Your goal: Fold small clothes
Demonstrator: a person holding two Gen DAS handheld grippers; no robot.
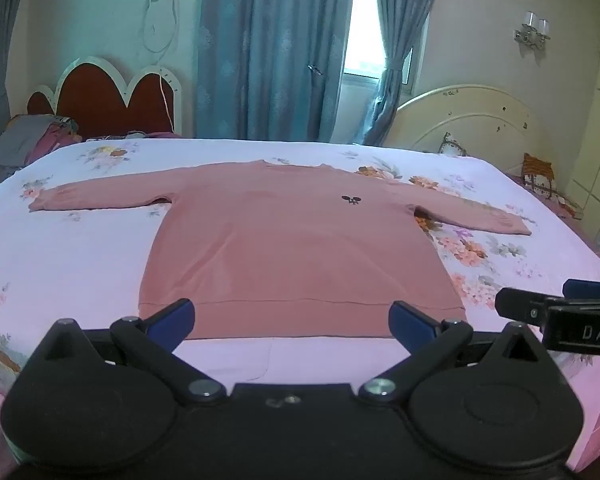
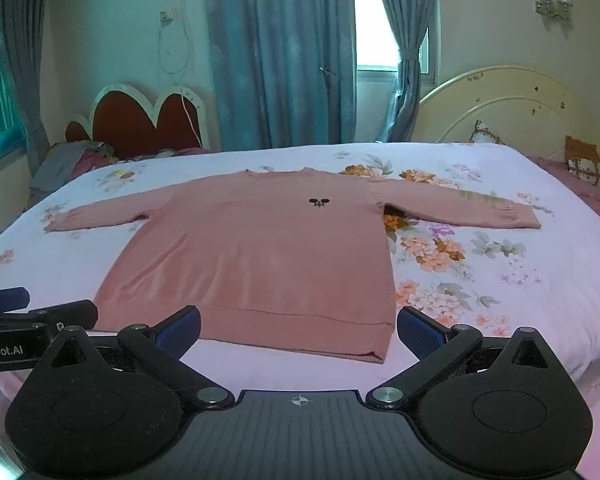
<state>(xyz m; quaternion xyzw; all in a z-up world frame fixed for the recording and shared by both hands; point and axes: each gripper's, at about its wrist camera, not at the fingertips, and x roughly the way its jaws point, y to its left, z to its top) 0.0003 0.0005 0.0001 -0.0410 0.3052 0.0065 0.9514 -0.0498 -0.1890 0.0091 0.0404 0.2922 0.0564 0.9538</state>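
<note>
A pink long-sleeved top (image 1: 300,248) lies flat and face up on the floral bedsheet (image 1: 80,248), spread fully open. Going left to right: the left sleeve (image 1: 100,196) stretches out to the side, the body sits in the middle with a small dark emblem (image 1: 352,199) on the chest, and the right sleeve (image 1: 472,214) reaches toward the far edge of the bed. No fold shows anywhere, so the task looks to be at its very start; both sleeves and the body are all left to fold.

The left tongs (image 1: 292,322) hover low near the hem, jaws spread wide apart, holding nothing; the hem band shows between them. Just to their right, the right tongs (image 2: 298,330) sit at much the same height, also wide apart and empty, aimed at the hem's right corner (image 2: 380,344). Both point forward along the bed toward the collar, side by side, seemingly ready to reach for the garment.
</note>
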